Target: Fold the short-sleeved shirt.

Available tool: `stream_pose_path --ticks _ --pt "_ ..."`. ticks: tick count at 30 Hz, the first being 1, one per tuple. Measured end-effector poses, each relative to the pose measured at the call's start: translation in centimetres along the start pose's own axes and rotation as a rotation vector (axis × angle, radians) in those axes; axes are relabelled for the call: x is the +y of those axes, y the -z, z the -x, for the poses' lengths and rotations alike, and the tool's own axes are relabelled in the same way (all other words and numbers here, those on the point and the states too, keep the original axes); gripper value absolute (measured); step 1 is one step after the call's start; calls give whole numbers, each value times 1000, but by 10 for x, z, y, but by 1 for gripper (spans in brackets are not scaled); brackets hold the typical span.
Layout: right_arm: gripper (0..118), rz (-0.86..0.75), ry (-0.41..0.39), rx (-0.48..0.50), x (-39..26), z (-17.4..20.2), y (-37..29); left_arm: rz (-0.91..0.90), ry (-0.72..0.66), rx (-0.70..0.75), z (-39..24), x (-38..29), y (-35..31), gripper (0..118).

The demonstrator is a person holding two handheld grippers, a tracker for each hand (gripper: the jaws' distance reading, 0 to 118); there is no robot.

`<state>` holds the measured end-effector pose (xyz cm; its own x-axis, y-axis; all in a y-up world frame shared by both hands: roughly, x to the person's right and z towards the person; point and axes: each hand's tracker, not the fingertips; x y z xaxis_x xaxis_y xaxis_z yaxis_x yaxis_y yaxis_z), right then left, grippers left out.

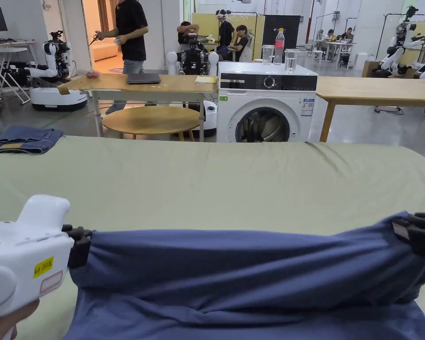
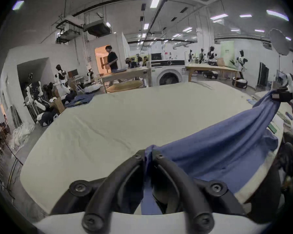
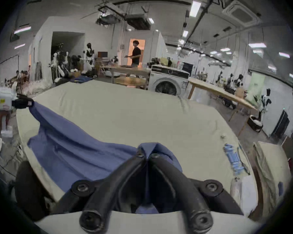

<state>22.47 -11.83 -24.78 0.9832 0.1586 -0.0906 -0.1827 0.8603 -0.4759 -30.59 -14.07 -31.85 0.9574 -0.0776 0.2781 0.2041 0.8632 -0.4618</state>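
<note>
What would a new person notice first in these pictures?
First, the blue shirt, stretched across the near edge of the pale green bed between the left gripper and the right gripper, each shut on one end of it. Behind the bed, a white washing machine stands between wooden tables, and folded denim lies at the bed's far left corner.

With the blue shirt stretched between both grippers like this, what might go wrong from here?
The blue shirt hangs bunched between the left gripper and right gripper, so it may land creased on the green sheet. Each gripper pinches only a small edge; a pull could slip one free.
</note>
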Motion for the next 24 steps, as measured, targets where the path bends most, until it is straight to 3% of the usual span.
stream_pose_path --ticks 3,8,11,12,13,14,15,16,18,22,23,24 --pt "0 29 -5 -43 -52 14 -25 62 7 2 -14 -44 -23 3" --pt "0 178 126 -41 -133 16 -13 199 -65 43 -17 -129 -23 3" --pt "0 202 182 -37 -150 12 -5 212 -143 63 -14 -147 -22 3" --pt "2 201 179 -46 -147 14 -5 186 -145 102 -15 -143 -25 11" --pt "8 176 181 -70 -141 11 -5 152 -144 120 -17 -135 -27 35" --pt "20 106 171 -106 -127 17 -9 119 -141 125 -20 -123 -29 70" --pt "45 56 173 -100 -115 21 -12 69 -130 131 -24 -111 -31 102" --pt "62 -2 185 -76 -99 28 -16 -3 -118 130 -32 -94 -33 107" --pt "82 -126 203 -47 -72 45 -19 -102 -102 123 -49 -63 -33 107" --pt "82 -332 229 -71 -43 91 -21 -230 -104 99 -82 -30 -22 106" --pt "81 -363 236 -72 -44 99 -21 -235 -94 107 -85 -33 -18 99" --pt "69 -358 231 -62 -45 104 -20 -233 -77 107 -90 -33 -17 62"
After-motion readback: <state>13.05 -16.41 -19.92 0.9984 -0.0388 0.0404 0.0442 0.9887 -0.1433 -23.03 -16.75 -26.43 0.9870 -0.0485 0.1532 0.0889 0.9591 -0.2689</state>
